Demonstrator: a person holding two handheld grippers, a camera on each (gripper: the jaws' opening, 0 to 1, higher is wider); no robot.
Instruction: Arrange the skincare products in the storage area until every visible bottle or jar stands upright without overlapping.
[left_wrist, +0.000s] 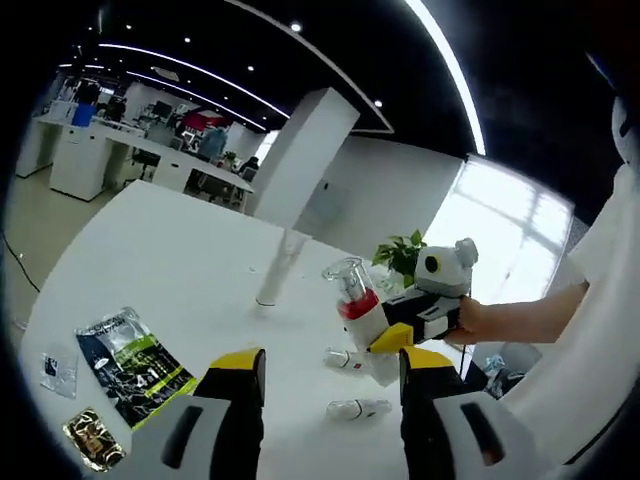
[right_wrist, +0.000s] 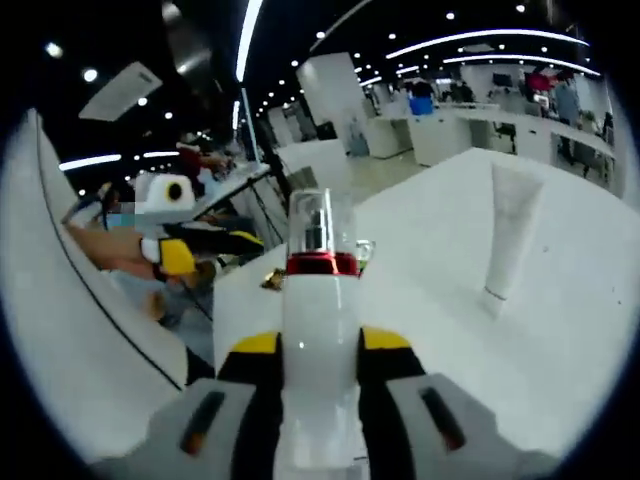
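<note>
A white bottle with a red collar and a clear cap sits upright between the jaws of my right gripper, which is shut on its body. From the left gripper view, that bottle is held tilted above the white table by the right gripper. A white tube stands upright on its cap further back; it also stands in the right gripper view as the white tube. Two small clear bottles lie on their sides. My left gripper is open, with nothing between its jaws.
Flat sachets lie at the table's near left: a dark green packet, a gold one and a small clear one. A potted plant stands at the far edge. A person's hand holds the right gripper.
</note>
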